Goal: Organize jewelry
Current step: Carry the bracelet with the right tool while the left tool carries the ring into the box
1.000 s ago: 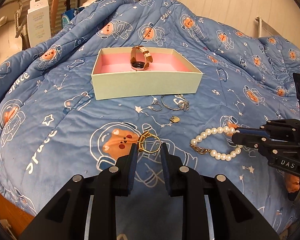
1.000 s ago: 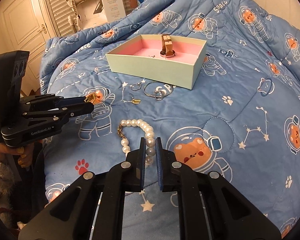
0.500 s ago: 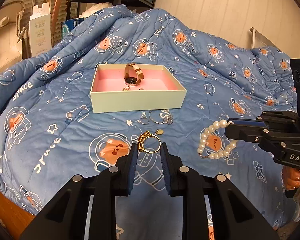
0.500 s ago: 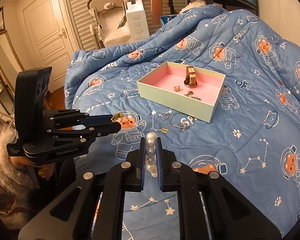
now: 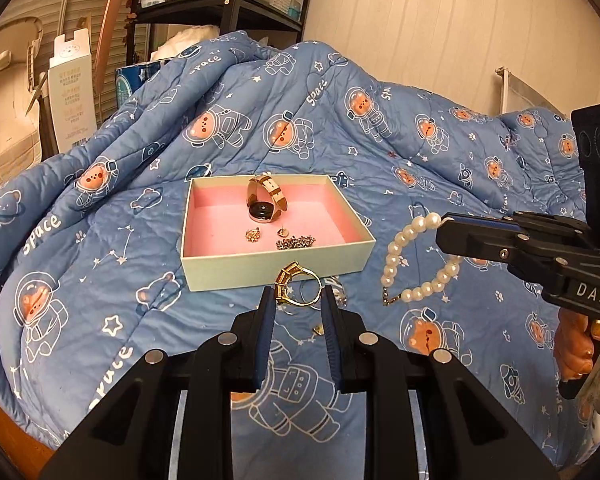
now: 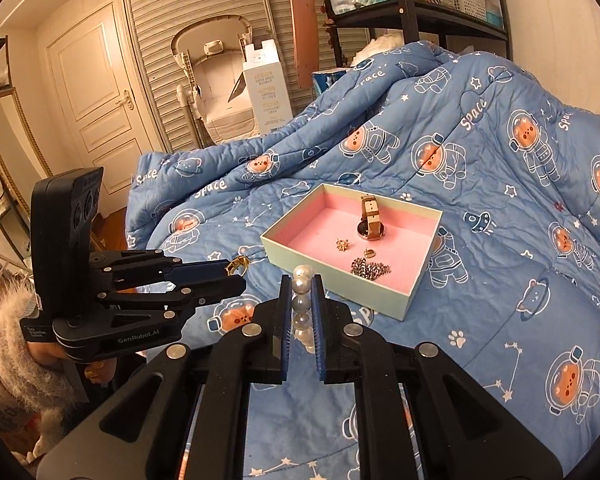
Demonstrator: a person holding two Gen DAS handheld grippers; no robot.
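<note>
Blue astronaut-print quilt (image 5: 100, 248) carries a pink-lined box (image 5: 276, 264). Left gripper (image 5: 296, 300) fingers clamp a gold ring (image 5: 298, 286) near the box; right gripper (image 6: 300, 304) fingers clamp a pearl bracelet (image 5: 416, 256), hanging right.

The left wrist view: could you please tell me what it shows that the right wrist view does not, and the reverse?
Only the left wrist view shows the white pearl bracelet hanging as a full loop from the right gripper, and a small gold charm on the blue astronaut-print quilt.

Only the right wrist view shows the white panelled door and the left gripper from the side.

Both show the pale green box with pink lining, the brown-strapped watch inside it, and the gold ring.
</note>
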